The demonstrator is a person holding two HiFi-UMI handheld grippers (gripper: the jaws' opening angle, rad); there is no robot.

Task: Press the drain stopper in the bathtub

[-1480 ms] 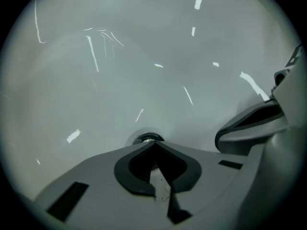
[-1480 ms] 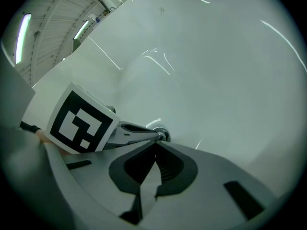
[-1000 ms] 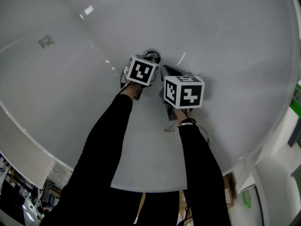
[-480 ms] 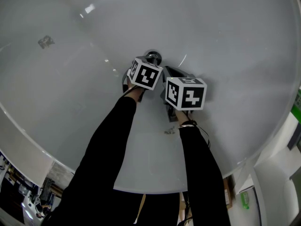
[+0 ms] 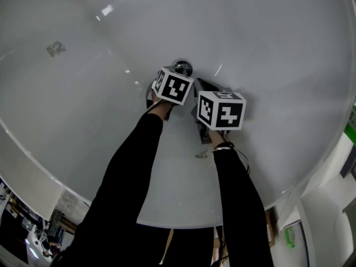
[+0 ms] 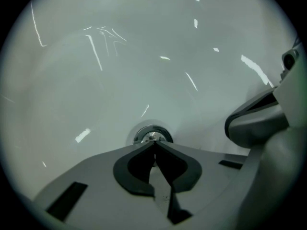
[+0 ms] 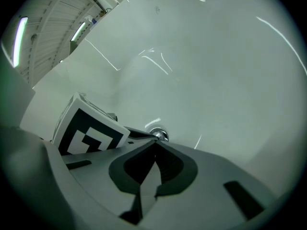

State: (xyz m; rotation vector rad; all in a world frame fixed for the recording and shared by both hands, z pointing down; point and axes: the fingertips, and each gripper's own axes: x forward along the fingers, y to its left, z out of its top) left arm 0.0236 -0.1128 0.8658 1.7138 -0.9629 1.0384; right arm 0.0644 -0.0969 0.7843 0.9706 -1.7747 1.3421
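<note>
The left gripper (image 6: 154, 143) had its fingers (image 6: 121, 175) pressed together, tips meeting with nothing between them. Those tips pointed straight at the chrome drain stopper (image 6: 150, 137), which sat just beyond them in the floor of the white bathtub (image 6: 120, 71); whether they touched it could not be told. The right gripper (image 7: 156, 142) likewise had its fingers (image 7: 186, 175) closed tip to tip on nothing, aimed toward the same stopper but a little short of it, with the left gripper's marker cube (image 7: 91, 131) just beside on its left. From the head view, both grippers hung side by side low in the tub, the stopper showing just past the left cube. Black sleeves (image 5: 128, 171) reached down from the tub's near rim (image 5: 167, 222).
</note>
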